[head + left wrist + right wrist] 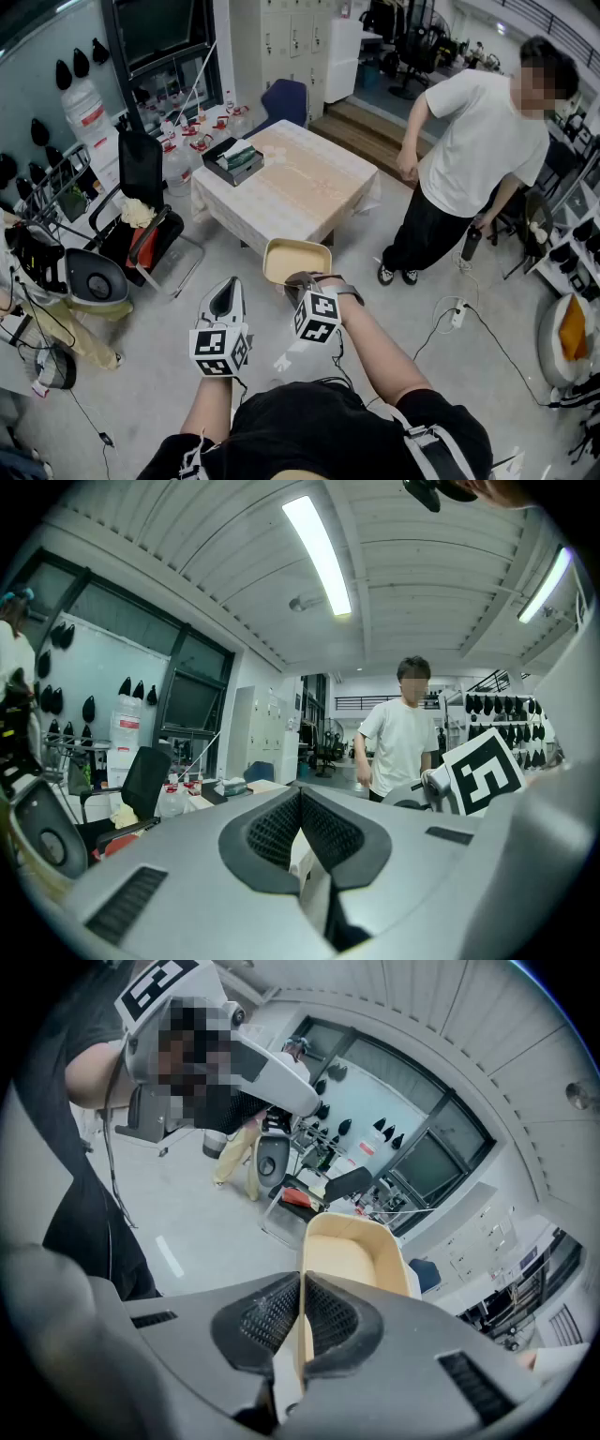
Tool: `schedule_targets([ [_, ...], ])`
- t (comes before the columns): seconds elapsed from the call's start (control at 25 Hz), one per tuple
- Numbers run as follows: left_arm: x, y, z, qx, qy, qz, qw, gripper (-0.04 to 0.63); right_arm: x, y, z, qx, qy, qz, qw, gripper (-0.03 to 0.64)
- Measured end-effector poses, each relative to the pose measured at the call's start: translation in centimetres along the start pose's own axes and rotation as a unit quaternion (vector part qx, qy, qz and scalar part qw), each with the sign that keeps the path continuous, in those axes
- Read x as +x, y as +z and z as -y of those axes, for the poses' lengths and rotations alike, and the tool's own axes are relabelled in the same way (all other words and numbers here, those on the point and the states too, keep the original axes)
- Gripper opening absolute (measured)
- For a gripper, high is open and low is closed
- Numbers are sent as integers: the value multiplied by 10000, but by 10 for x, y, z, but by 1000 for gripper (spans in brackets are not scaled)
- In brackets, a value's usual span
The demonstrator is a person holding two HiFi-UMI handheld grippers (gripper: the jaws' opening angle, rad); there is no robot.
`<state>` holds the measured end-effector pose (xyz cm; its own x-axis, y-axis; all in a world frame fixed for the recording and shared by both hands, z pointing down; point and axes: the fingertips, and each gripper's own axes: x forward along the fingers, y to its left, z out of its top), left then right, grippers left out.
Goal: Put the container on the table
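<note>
Right gripper (pixel 300 1288) pinches the thin wall of the container (pixel 349 1258), which looks light and slightly bendy; left gripper (pixel 300 803) sits closed, empty.

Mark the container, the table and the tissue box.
container (pixel 296 260), head view, its inside.
table (pixel 305 187), head view, bare tabletop.
tissue box (pixel 234 157), head view, its top.

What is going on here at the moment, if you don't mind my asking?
A person is carrying a beige container by its rim in the right tongs, which are shut on it. It hangs over the floor, just short of the cloth-covered table, so it is not yet set down. The left tongs are shut and empty. A second person stands beside the table.
</note>
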<state>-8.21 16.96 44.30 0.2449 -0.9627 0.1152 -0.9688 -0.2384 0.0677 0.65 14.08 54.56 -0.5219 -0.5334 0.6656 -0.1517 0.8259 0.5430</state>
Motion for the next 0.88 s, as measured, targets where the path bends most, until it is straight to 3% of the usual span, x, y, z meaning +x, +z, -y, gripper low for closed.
schedule_targets([
  [0.28, 9, 10, -7, -7, -84, 12, 10000, 14, 1, 13, 18, 196, -71, 102, 9997, 29],
  [0.88, 18, 8, -65, -36, -375, 170, 9991, 14, 46, 53, 29, 267, -300, -114, 9991, 29],
])
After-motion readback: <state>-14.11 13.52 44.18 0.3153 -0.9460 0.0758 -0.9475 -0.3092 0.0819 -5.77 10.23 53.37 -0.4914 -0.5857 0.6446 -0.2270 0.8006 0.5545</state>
